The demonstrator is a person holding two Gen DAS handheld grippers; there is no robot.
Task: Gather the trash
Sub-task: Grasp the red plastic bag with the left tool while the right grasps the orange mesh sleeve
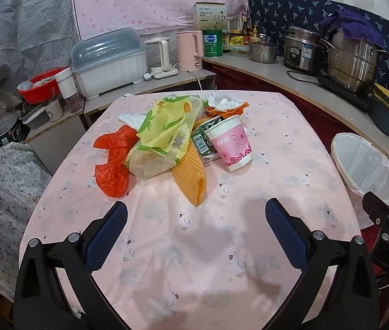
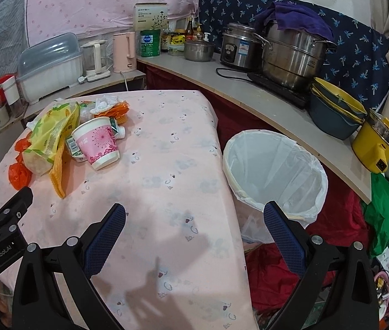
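Note:
A pile of trash lies on the pink-clothed table (image 1: pixel 194 247): a pink and white paper cup (image 1: pixel 231 144) on its side, a yellow-green plastic bag (image 1: pixel 164 137), a red plastic bag (image 1: pixel 113 161), an orange foam net (image 1: pixel 191 177), a green carton (image 1: pixel 204 140) and crumpled white tissue (image 1: pixel 226 101). The cup (image 2: pixel 98 143) and bag (image 2: pixel 50 134) also show in the right wrist view. My left gripper (image 1: pixel 196 211) is open and empty, short of the pile. My right gripper (image 2: pixel 194 214) is open and empty over the table's right edge, beside a white-lined bin (image 2: pixel 274 176).
The bin (image 1: pixel 365 165) stands on the floor right of the table. A counter (image 2: pixel 249 96) behind holds steel pots (image 2: pixel 293 55), a rice cooker (image 2: pixel 240 48), bowls, kettles (image 1: pixel 190 51) and a dish box (image 1: pixel 109 63). Red and green cloth (image 2: pixel 381 214) lies on the floor.

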